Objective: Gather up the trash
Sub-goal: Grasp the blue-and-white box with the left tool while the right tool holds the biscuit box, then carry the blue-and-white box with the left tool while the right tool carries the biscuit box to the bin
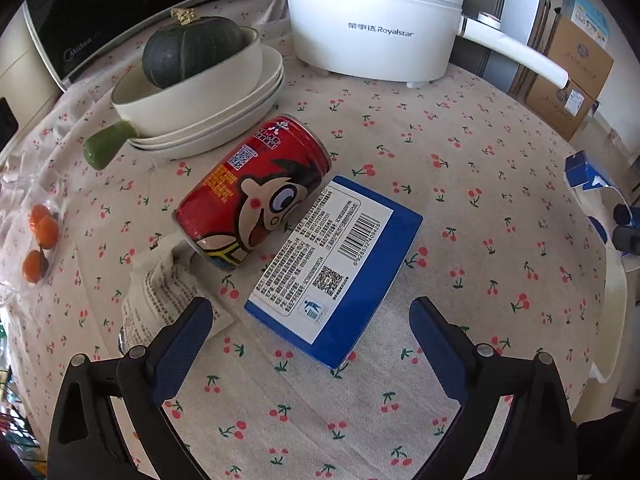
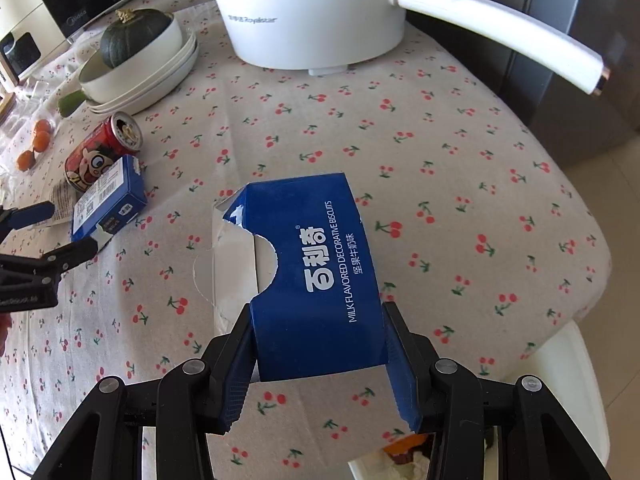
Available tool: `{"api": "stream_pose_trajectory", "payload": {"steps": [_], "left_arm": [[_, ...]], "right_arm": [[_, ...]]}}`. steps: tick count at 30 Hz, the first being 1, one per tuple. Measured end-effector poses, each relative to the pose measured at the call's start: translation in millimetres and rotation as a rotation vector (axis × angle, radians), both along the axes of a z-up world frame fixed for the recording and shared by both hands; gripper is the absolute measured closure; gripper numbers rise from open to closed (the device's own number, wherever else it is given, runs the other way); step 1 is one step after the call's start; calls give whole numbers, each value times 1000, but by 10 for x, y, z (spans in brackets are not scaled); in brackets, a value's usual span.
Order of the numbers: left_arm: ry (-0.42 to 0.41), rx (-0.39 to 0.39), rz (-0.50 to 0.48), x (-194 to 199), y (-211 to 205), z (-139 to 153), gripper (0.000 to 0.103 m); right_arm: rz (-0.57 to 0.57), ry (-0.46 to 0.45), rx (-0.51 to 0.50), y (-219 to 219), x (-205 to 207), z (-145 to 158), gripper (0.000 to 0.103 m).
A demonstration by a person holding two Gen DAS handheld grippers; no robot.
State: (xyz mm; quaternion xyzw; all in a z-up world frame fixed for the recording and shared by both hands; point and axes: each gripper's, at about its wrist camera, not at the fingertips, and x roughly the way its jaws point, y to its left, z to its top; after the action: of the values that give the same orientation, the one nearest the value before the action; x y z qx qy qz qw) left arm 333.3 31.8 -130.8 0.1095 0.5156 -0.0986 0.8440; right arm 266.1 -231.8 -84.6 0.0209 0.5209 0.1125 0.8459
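My right gripper (image 2: 318, 320) is shut on an opened blue biscuit box (image 2: 316, 272) and holds it above the cherry-print tablecloth (image 2: 440, 200). My left gripper (image 1: 312, 320) is open just short of a second blue box (image 1: 336, 268) that lies flat, label up. A red drink can (image 1: 252, 196) lies on its side against that box. A crumpled paper wrapper (image 1: 160, 292) lies by the left finger. In the right wrist view the second box (image 2: 108, 200), the can (image 2: 100, 152) and the left gripper (image 2: 60, 232) show at the left.
A white electric pot (image 1: 372, 20) with a long handle stands at the back. A stack of white dishes (image 1: 208, 96) holds a dark green squash (image 1: 188, 48). Small oranges (image 1: 40, 236) lie at the left. A white bin (image 2: 560, 380) stands below the table's right edge.
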Motion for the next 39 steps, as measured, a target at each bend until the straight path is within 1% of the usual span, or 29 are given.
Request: {"api": "stream_pose_trajectory", "payload": {"steps": [2, 4, 6, 8, 9, 11, 15, 17, 19, 21, 22, 24, 28, 30, 33, 35, 39], "left_arm": [[3, 13, -15, 64, -64, -61, 7], [6, 17, -22, 106, -103, -110, 8], [2, -12, -16, 128, -106, -123, 10], [15, -57, 3, 127, -89, -134, 18], [24, -77, 14, 120, -84, -140, 20], [33, -102, 28, 75, -82, -123, 29], [25, -124, 63, -167, -94, -70, 32], [20, -149, 104, -303, -92, -31, 33], [35, -171, 170, -460, -81, 5, 34], [31, -227, 211, -664, -68, 79, 34], [27, -242, 228, -759, -73, 116, 34], [22, -241, 244, -947, -117, 180, 34], [0, -221, 215, -1322, -265, 301, 34], [2, -228, 206, -1446, -345, 340, 34], [-1, -299, 188, -1504, -522, 411, 34], [-13, -303, 153, -1531, -694, 442, 34], [-23, -303, 73, -1614, -1058, 479, 34]], "right_arm": [[-3, -13, 8, -105, -38, 51, 51], [-15, -15, 17, -212, -51, 69, 51], [-23, -11, 17, -282, -52, 52, 51], [-31, -5, 14, -339, -54, 21, 51], [-37, -2, 13, -371, -61, 14, 51], [-47, 0, 14, -432, -83, 12, 51], [-62, -3, 14, -525, -136, 35, 51], [-62, -5, 15, -548, -170, 54, 51], [-56, -8, 16, -565, -222, 76, 51], [-56, -9, 20, -593, -287, 93, 51], [-56, -8, 22, -612, -327, 103, 51], [-59, -4, 26, -647, -415, 117, 51], [-56, 10, 29, -730, -616, 124, 51], [-57, 11, 24, -778, -726, 127, 51], [-64, 22, 29, -874, -897, 108, 51], [-76, 29, 35, -951, -1005, 92, 51], [-108, 33, 14, -1133, -1174, 58, 51]]}}
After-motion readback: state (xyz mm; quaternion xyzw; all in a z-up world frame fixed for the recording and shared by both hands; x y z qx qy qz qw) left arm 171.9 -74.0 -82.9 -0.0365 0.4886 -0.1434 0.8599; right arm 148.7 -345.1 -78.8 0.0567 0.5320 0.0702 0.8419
